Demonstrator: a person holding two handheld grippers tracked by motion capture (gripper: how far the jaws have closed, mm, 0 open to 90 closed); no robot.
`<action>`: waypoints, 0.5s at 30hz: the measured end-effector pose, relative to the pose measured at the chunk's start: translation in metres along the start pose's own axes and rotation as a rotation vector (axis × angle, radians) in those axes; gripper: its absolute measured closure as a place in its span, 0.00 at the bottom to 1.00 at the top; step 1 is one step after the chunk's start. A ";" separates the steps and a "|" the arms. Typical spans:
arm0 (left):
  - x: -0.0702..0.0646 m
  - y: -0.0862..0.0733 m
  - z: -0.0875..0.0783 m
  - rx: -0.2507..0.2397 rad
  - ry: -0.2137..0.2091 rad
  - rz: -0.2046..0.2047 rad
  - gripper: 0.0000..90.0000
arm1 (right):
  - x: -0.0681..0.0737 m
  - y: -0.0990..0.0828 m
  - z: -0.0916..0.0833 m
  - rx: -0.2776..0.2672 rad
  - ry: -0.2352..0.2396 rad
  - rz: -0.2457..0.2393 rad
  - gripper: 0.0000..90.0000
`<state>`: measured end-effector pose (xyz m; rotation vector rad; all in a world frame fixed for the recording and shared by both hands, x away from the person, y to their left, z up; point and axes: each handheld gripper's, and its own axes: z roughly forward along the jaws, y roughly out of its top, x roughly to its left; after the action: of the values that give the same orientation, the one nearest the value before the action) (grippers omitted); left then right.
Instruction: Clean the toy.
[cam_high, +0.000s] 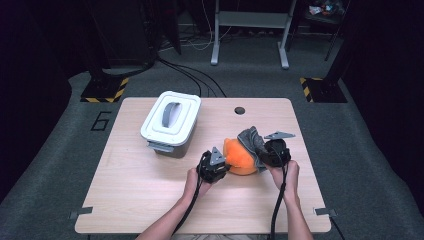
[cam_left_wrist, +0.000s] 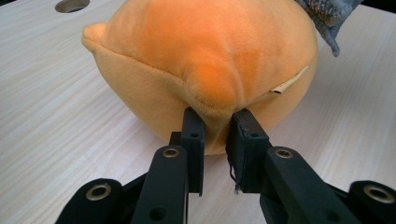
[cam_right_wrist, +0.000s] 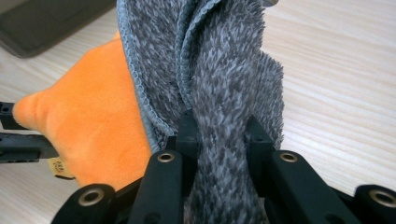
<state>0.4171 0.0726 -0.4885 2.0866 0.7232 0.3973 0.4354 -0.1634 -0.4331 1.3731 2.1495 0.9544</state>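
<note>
1. A white bin with a grey handle set into its lid stands on the left half of the tabletop, near the far edge.
2. A grey latch sticks out at the bin's near end.
3. The tabletop is pale wood with a round hole near its far edge.
4. Grey brackets jut out at its two near corners.
5. The floor is grey carpet, with a "6" marked left of the tabletop.
6. Black cables run across the floor beyond it.
7. Yellow-and-black striped bases sit at far left and far right.
8. A pale grey frame stands at the back.
</note>
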 end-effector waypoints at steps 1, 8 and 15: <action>0.000 0.001 -0.001 -0.002 -0.002 0.002 0.85 | 0.001 0.000 -0.003 -0.004 -0.004 0.000 0.81; -0.003 0.005 -0.009 0.000 -0.029 -0.018 0.86 | 0.019 0.009 -0.028 -0.049 0.017 -0.060 0.81; -0.003 0.006 -0.010 0.004 -0.038 -0.004 0.86 | 0.052 0.021 -0.024 -0.032 0.082 -0.138 0.81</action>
<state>0.4117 0.0744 -0.4774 2.0901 0.7062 0.3540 0.4101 -0.1180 -0.4009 1.1722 2.2460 1.0027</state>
